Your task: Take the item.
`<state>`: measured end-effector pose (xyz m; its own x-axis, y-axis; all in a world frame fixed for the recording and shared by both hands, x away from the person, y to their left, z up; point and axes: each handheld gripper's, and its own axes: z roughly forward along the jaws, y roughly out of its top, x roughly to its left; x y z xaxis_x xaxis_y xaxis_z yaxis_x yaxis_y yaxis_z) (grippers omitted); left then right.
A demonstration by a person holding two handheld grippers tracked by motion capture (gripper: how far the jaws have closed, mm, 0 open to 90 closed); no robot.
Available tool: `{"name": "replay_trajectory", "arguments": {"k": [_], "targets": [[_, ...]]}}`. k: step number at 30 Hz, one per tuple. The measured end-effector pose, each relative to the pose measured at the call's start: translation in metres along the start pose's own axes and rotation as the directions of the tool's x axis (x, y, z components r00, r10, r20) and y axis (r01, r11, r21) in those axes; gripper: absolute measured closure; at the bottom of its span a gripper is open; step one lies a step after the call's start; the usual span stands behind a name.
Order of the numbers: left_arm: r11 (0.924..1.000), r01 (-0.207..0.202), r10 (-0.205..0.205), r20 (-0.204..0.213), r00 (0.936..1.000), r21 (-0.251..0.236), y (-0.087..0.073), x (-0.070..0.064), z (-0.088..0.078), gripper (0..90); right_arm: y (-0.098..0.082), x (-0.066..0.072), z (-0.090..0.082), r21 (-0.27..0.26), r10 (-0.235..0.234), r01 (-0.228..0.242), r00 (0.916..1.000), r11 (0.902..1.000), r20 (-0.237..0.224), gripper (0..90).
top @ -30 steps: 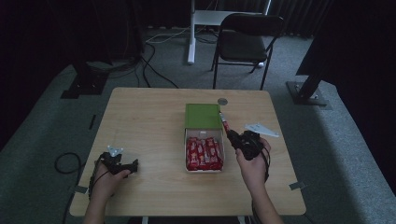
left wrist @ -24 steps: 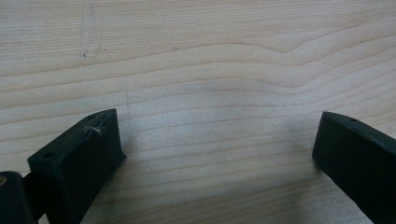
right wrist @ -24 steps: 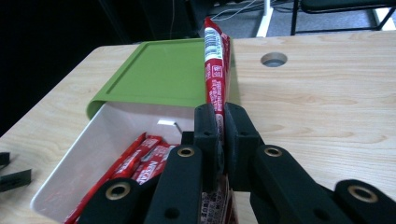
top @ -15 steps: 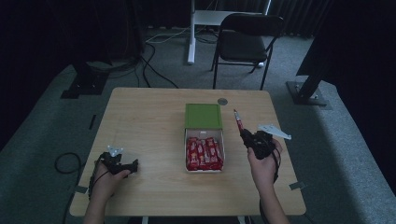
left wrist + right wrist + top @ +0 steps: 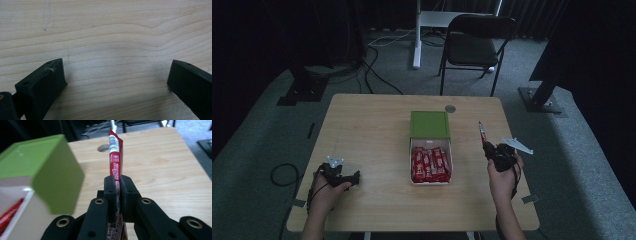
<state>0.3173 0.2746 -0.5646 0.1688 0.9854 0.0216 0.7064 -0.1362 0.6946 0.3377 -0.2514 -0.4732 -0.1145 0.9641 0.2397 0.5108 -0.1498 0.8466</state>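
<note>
red packet pinched in the right gripper, left gripper resting open

in the high view the left gripper (image 5: 343,176) sits in the lower left of the frame, held in a hand (image 5: 328,190) low on the pale wooden surface (image 5: 367,130). in the left gripper view its two black jaws stand wide apart with bare wood grain between them, so it is open and holds nothing

at the centre of the high view is a white box (image 5: 430,161) packed with red packets (image 5: 430,165) lying side by side. its green lid (image 5: 429,124) lies just above it in the frame, touching the box's far edge. above and right of the lid, near the surface's far edge, is a small round grey hole (image 5: 450,108)

to the right of the box, well apart from it, the right gripper (image 5: 488,145) is held in a hand (image 5: 503,175) in the right half of the frame. its jaws are closed on a long red packet (image 5: 482,132), which points up the frame, away from the person. in the right gripper view the red packet (image 5: 115,157) stands up from between the two jaws at centre frame, white printing on its upper part, with the green lid (image 5: 47,167) blurred at the left and the hole (image 5: 103,147) behind it

in the top of the high view a black folding chair (image 5: 477,40) stands on the grey floor beyond the surface
</note>
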Motion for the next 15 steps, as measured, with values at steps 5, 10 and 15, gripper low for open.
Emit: {"name": "replay_trajectory", "arguments": {"k": [5,10,15], "targets": [[1.0000,0.000,0.000,0.000,1.0000,0.000,0.000,0.000,0.000,2.1,-0.008,-0.014,0.009,0.020,0.013,-0.014,0.9985,0.9997,0.052,84.6],[1.0000,0.000,0.000,0.000,1.0000,0.000,0.000,0.000,0.000,2.1,-0.017,-0.026,0.020,0.056,0.023,-0.028,0.9953,0.9980,0.094,84.5],[1.0000,0.000,0.000,0.000,1.0000,0.000,0.000,0.000,0.000,2.1,-0.025,-0.038,0.029,0.088,0.037,-0.048,0.9916,0.9949,0.124,84.5]]}}
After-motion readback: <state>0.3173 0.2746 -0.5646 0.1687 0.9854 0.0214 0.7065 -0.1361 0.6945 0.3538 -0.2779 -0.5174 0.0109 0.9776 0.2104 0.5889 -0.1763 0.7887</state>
